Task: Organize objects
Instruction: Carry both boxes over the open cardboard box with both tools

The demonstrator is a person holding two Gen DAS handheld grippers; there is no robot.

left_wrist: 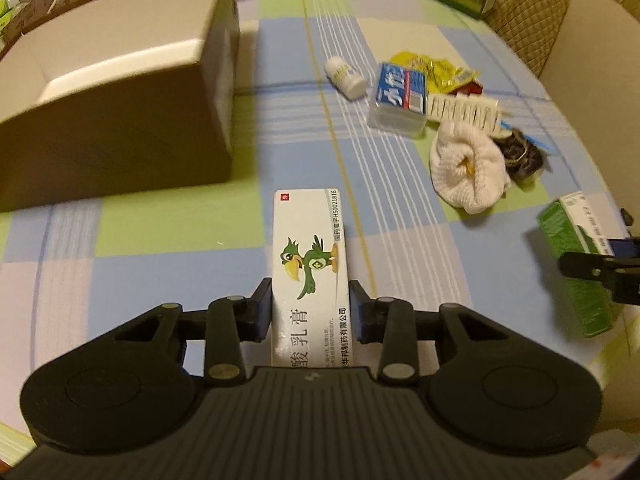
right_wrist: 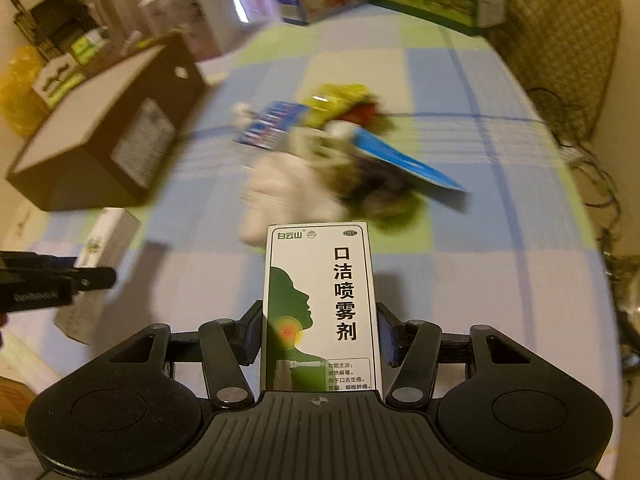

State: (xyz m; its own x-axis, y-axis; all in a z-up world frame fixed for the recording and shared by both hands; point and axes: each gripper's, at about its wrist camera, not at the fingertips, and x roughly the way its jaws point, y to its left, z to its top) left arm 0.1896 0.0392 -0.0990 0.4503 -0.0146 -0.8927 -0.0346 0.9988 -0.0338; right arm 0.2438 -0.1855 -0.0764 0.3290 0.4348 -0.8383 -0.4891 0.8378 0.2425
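Checked cloth in blue, green and white covers the table (left_wrist: 168,240), with an open cardboard box (left_wrist: 120,92) at the far left and a heap of odds and ends to the right. My left gripper (left_wrist: 311,312) is clamped on a long white ointment carton (left_wrist: 310,264) printed with a green bird, pads pressing its two long sides near the bottom end. My right gripper (right_wrist: 318,332) is clamped the same way on a green-and-white throat-spray carton (right_wrist: 320,304).

Both look like light, thin card; I judge they would dent if squeezed harder, so the narrow sides low down are the right place to grip, where the card is stiffest.

From the left wrist I can read the heap sharply: a white pill bottle (left_wrist: 346,76), a clear box with a blue label (left_wrist: 398,100), a white knitted sock (left_wrist: 468,168), a yellow packet (left_wrist: 436,68). Over on the right wrist that heap is blurred, but it shows a black wire basket (right_wrist: 48,16) behind the cardboard box, which the left never sees.
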